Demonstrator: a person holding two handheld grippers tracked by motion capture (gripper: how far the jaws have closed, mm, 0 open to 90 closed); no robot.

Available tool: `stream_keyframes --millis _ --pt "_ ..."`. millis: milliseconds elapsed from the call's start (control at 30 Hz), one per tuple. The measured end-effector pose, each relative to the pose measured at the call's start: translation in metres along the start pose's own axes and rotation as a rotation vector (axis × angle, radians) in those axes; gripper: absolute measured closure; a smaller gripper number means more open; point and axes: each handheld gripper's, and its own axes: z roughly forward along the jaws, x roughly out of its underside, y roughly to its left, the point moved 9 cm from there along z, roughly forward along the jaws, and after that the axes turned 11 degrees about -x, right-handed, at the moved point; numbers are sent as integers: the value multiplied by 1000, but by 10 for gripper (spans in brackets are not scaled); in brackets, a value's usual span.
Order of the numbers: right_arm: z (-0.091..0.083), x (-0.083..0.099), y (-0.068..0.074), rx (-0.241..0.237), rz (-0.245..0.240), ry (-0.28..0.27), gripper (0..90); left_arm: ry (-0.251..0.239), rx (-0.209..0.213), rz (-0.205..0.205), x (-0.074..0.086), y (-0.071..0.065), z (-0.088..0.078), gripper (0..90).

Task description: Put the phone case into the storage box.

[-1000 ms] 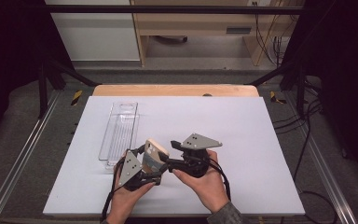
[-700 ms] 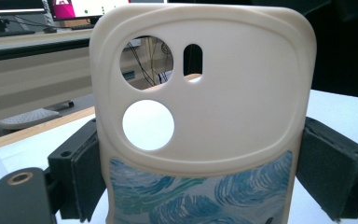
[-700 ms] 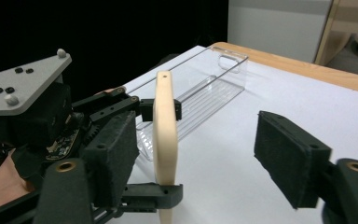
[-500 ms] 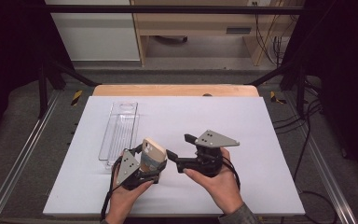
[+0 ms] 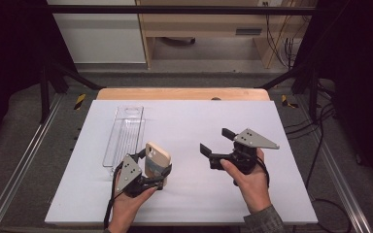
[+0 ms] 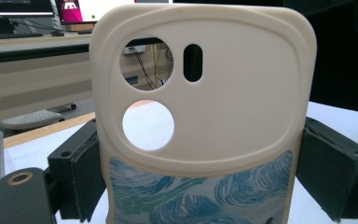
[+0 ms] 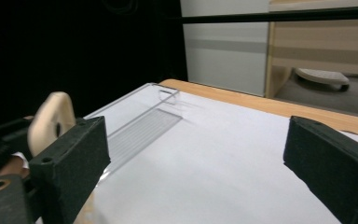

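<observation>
1. Left gripper [image 5: 151,171]: clamped on the phone case [image 5: 156,158], pads pressing both long sides (left gripper view shows each black pad flush on an edge).
2. The case [image 6: 205,116] stands upright between the jaws, held above the counter [image 5: 184,121]. It is cream, with two round camera holes and a slot near the top, and a blue-green swirl print lower down.
3. Right gripper [image 5: 214,141]: jaws wide apart with nothing between them; they have just been opening.
4. Right gripper view: two black pads [image 7: 72,154] at either edge, bare white counter [image 7: 205,154] between them.
5. The right gripper is well apart from the case, off to its right in the high view, jaws pointing left toward it (not touching it).
6. In the right gripper view the case [image 7: 51,119] shows edge-on at far left, just behind the near pad.
7. A clear tray [image 5: 124,133] lies on the counter, long side running away from the person, just beyond the left gripper.
8. The case's top edge sits near the tray's right wall in the high view (contact cannot be told).
9. The tray [image 7: 144,121] is also seen in the right gripper view, lying flat.
</observation>
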Motion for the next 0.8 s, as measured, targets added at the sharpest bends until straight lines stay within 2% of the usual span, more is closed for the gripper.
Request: stream_keyframes --millis 167,200,400,567,700,800 --pt "-3 5 -10 15 7 7 51 -4 -11 -25 -2 7 -1 116" --pt "-6 7 -14 30 6 10 51 -8 -20 -31 -5 10 -2 116" --pt "-12 14 -22 49 6 23 54 -18 -31 -42 -10 15 -5 116" --pt "-23 19 -31 81 6 12 59 -32 -44 -55 -18 22 -8 116" --pt "-31 25 -38 102 9 3 59 -44 -62 -50 -24 29 -12 116" --pt "-37 28 -43 130 -7 -10 60 -47 -75 -56 -27 34 -14 116"
